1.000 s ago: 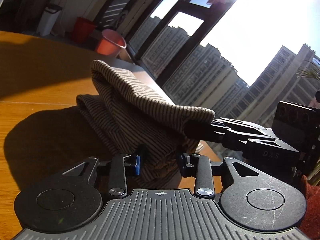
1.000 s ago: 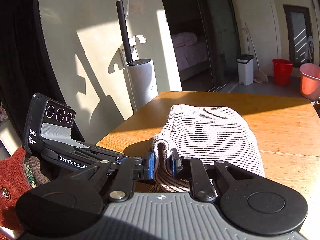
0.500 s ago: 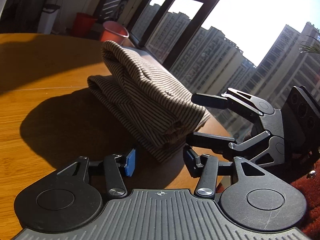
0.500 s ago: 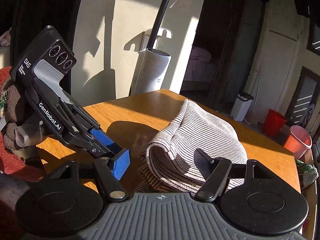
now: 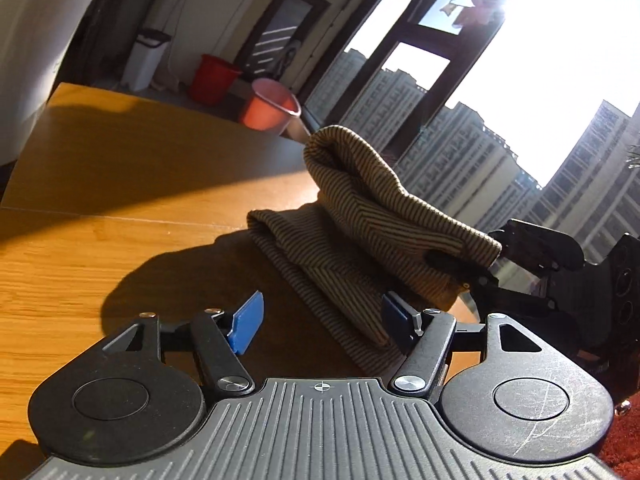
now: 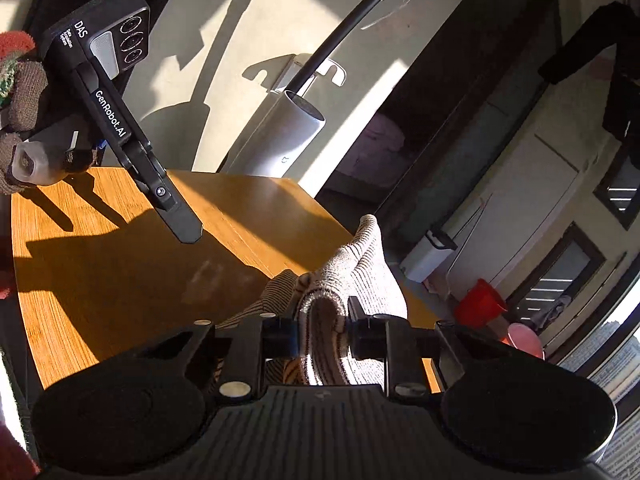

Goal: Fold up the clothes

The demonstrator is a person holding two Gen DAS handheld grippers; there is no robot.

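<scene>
Looking along my left gripper (image 5: pixel 320 320), I see its blue-padded fingers (image 5: pixel 246 322) spread wide with nothing between them; the near hem of the striped garment (image 5: pixel 360 232) lies just ahead of the right-hand pad, apparently touching it, though I cannot be sure. My right gripper (image 6: pixel 320 330) is closed tight on a thick fold of the same striped garment (image 6: pixel 356 276), the bunched cloth pinched between both pads and rising in a peak beyond them. From the left wrist view I can make out the right gripper (image 5: pixel 468 264) biting the cloth's corner, so that corner is raised above the wooden table (image 5: pixel 120 240) while the lower layers rest on the sunlit top, throwing a dark shadow on the wood. From the right wrist view the left gripper (image 6: pixel 180 220) hangs above the table, tilted down, apart from the cloth, held by a hand in a knitted sleeve (image 6: pixel 20 92). Past the table's far edge stand a pink bucket (image 5: pixel 272 106), a red bucket (image 5: pixel 212 78) and a white bin (image 5: pixel 146 58). Farther still, a tall window (image 5: pixel 440 64) shows high-rise blocks in hard sunlight, and against the wall on the other side leans a white upright vacuum (image 6: pixel 296 120).
</scene>
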